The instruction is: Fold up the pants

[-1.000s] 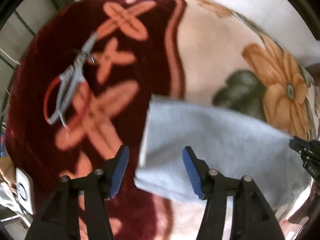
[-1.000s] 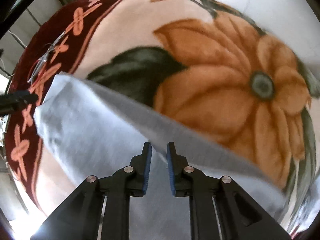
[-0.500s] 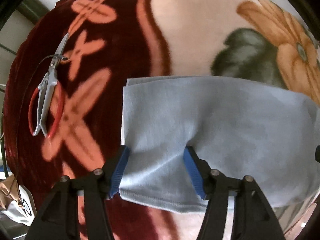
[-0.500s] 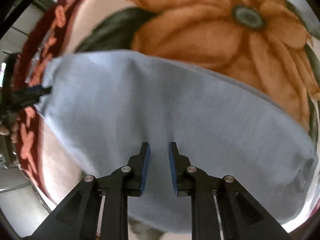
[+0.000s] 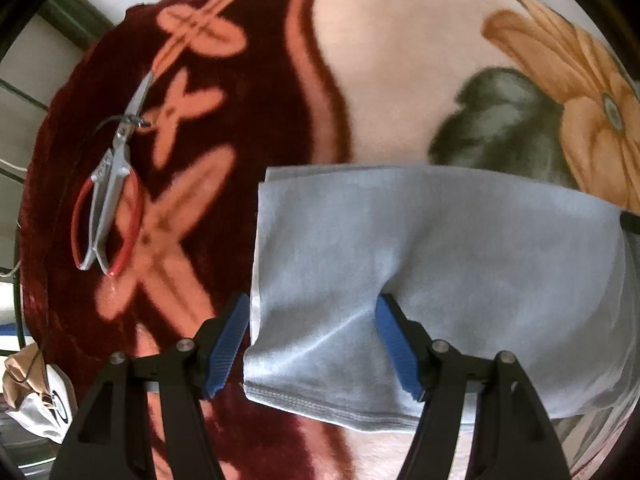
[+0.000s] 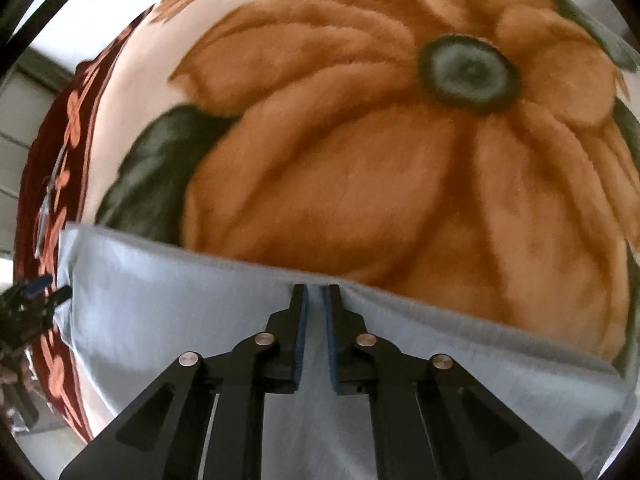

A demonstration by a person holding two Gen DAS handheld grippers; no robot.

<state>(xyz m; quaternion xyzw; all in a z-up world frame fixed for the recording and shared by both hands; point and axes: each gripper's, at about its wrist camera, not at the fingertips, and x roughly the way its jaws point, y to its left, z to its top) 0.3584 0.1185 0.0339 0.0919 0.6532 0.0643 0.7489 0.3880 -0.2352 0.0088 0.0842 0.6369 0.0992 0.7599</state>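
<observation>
Blanket (image 5: pixel 400 92) w/ orange flower & maroon border covers the whole surface. Pale blue pants (image 5: pixel 440 264), folded, lie on it near the front edge, partly over the border. Left gripper (image 5: pixel 312 340) spread wide, pants' left end between its pads. Right gripper (image 6: pixel 315 320) nearly closed, pinching pants' far fold edge. Scissors (image 5: pixel 108 188) w/ red handles on the border, apart from pants.

The left gripper (image 5: pixel 312 340) has matte black, angular linkage arms with triangular cut-outs, each arm pinned by round silver screws. Its fingers (image 5: pixel 226 344) carry ribbed blue pads. The right gripper (image 6: pixel 315 336) is built alike: black arms, four silver screw heads, and thin blue pads lining the fingers (image 6: pixel 298 332) toward 12 o'clock.
</observation>
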